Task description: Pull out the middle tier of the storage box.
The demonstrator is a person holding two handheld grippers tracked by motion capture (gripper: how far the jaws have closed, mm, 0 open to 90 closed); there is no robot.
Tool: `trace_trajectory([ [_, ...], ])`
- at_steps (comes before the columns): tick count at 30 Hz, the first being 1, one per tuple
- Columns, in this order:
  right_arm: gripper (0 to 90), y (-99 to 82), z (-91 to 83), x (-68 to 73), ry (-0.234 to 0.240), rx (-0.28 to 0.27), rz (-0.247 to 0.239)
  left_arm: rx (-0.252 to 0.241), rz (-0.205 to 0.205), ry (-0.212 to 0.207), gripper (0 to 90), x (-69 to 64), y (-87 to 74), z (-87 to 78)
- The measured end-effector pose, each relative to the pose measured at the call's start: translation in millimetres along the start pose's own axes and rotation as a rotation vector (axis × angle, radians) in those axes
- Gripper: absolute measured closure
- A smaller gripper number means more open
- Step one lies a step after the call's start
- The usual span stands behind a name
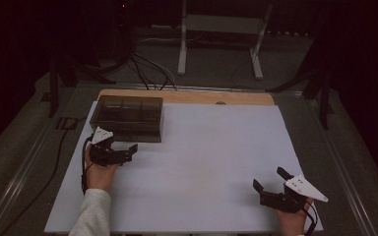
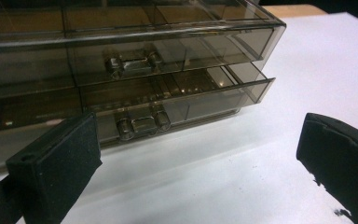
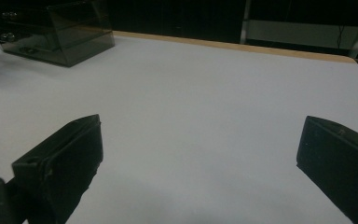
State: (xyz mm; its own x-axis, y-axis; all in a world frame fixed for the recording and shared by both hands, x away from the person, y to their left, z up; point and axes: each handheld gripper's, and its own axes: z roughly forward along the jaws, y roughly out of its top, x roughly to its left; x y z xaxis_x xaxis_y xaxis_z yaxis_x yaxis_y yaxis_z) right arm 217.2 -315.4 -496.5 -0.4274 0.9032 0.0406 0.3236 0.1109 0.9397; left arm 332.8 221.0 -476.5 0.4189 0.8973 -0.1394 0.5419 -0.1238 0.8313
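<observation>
Easing the wide-open left hand-held gripper (image 2: 191, 158) squarely toward the lower drawer handle (image 2: 142, 125) of the box (image 1: 128, 118) at the bench's far-left corner, right hand-held gripper (image 1: 270, 184) idling wide open.

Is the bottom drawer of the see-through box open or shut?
Open a little: the lower drawer juts out past the upper drawer above it.
</observation>
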Motion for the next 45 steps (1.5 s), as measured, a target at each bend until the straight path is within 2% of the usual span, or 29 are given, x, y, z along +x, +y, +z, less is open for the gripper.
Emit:
trace_trajectory([
  [5, 0.7, 0.0, 0.0, 0.1, 0.0, 0.001, 0.0, 0.007, 0.047, -0.011, 0.8, -0.7, 6.1, 0.6],
  [9, 0.7, 0.0, 0.0, -0.1, -0.001, 0.0, 0.0, -0.001, 0.072, -0.044, 0.8, -0.1, 11.1, -0.7],
  [11, 0.7, -0.1, 0.0, 0.0, -0.001, 0.001, 0.0, 0.0, 0.087, -0.048, 0.8, 0.3, 12.2, -1.0],
  [13, 0.7, 0.0, 0.1, 0.1, 0.0, 0.0, -0.001, 0.012, 0.115, -0.049, 0.8, 1.2, 15.5, 0.1],
  [20, 0.7, -0.1, 0.2, -0.2, -0.002, 0.002, -0.001, 0.079, 0.165, -0.07, 0.8, 3.1, 21.1, 2.3],
  [26, 0.7, -0.1, 0.3, 0.0, -0.002, 0.002, -0.003, 0.101, 0.223, -0.081, 0.7, 3.9, 22.5, 3.9],
  [28, 0.7, -0.1, 0.3, 0.1, -0.001, 0.002, -0.003, 0.108, 0.23, -0.085, 0.8, 4.6, 23.6, 4.1],
  [32, 0.7, -0.2, 0.7, 0.2, -0.001, 0.003, -0.003, 0.126, 0.268, -0.078, 0.7, 4.7, 28.0, 5.0],
  [38, 0.7, -0.2, 0.8, 0.6, 0.0, 0.004, -0.003, 0.148, 0.271, -0.074, 0.8, 13.1, 32.0, 10.1],
  [40, 0.7, -0.2, 0.9, 0.4, 0.0, 0.004, -0.003, 0.165, 0.287, -0.066, 0.8, 16.0, 32.4, 13.0],
  [45, 0.7, -0.3, 1.2, 0.4, 0.0, 0.002, -0.006, 0.155, 0.309, -0.047, 9.7, 18.9, 32.0, 15.6],
])
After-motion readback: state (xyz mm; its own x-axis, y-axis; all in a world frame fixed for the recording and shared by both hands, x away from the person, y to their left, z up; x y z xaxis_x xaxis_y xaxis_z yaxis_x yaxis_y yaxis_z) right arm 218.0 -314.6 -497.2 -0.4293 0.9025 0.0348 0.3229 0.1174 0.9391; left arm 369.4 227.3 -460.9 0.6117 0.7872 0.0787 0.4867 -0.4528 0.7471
